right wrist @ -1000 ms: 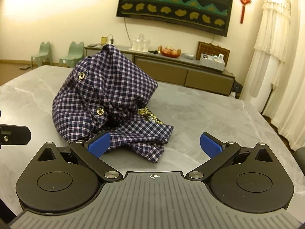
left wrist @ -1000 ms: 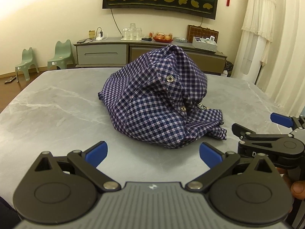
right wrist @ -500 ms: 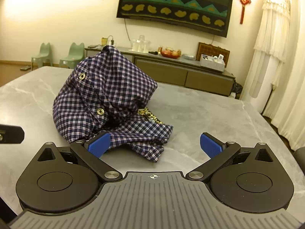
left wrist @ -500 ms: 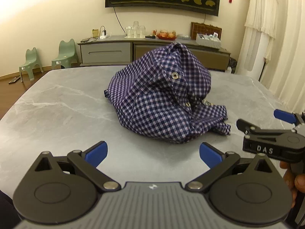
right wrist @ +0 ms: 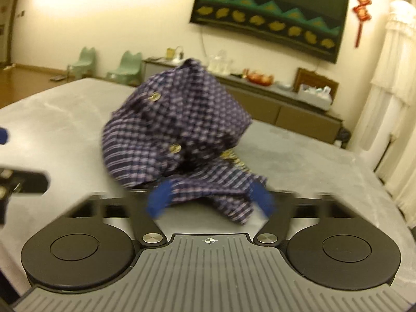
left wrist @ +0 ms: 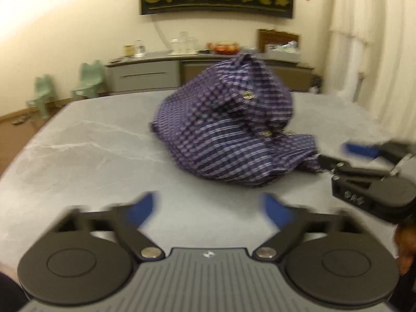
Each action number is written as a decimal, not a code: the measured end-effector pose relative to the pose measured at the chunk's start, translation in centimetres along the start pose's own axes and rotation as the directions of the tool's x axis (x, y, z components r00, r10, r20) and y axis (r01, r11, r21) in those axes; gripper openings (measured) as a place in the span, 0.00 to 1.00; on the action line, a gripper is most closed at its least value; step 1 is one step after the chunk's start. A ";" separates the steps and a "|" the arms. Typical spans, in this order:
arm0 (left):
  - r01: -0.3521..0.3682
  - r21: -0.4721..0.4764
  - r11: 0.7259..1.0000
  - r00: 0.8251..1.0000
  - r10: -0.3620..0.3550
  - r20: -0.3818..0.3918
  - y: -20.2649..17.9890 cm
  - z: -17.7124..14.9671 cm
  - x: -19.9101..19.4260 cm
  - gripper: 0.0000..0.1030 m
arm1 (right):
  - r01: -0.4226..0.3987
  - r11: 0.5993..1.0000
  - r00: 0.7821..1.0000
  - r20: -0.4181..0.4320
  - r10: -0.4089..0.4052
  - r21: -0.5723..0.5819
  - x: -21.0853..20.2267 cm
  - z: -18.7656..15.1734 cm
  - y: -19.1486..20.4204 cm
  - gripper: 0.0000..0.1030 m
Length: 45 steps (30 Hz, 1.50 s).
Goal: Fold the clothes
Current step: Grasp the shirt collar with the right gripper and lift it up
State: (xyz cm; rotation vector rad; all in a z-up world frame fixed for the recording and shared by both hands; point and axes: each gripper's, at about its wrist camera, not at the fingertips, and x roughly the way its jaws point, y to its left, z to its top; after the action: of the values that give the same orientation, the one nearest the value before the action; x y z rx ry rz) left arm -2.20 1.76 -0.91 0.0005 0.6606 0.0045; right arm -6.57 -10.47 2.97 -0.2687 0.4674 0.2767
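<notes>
I'm seeing the grey table (left wrist: 85,156) bearing the crumpled checked shirt (left wrist: 228,135) mid-top. My right gripper (right wrist: 209,200) is closing, a shirt flap between its jaws, seemingly unpinched. My left gripper (left wrist: 210,208) is closing on nothing.

Light: warm, dim indoor glow, brightest on the wall (left wrist: 52,13) at upper left.
Blur: motion smear everywhere; pads streaked.
Edges: fisheye bending, dark corners.
</notes>
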 end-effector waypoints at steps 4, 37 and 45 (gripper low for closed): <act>0.070 -0.054 0.996 0.998 -0.070 -0.004 1.7 0.3 0.9 0.02 | -0.058 0.996 0.998 -0.016 0.059 0.060 -0.8 -0.6 0.6 0.00; 0.030 -0.424 0.905 0.998 0.000 0.069 16.6 7.6 8.6 1.00 | -0.118 0.991 0.836 0.544 0.069 0.056 -3.6 28.3 -4.1 0.05; 0.047 -0.394 0.918 0.994 -0.083 -0.075 14.4 3.3 11.5 1.00 | 0.042 0.999 0.987 -0.156 -0.041 0.004 4.7 0.7 -2.9 0.20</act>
State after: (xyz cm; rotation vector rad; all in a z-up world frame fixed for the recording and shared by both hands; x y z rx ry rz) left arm 8.91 16.20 -5.33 -0.4115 0.7414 0.0736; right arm -1.32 -12.02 1.85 -0.2936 0.6162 0.2140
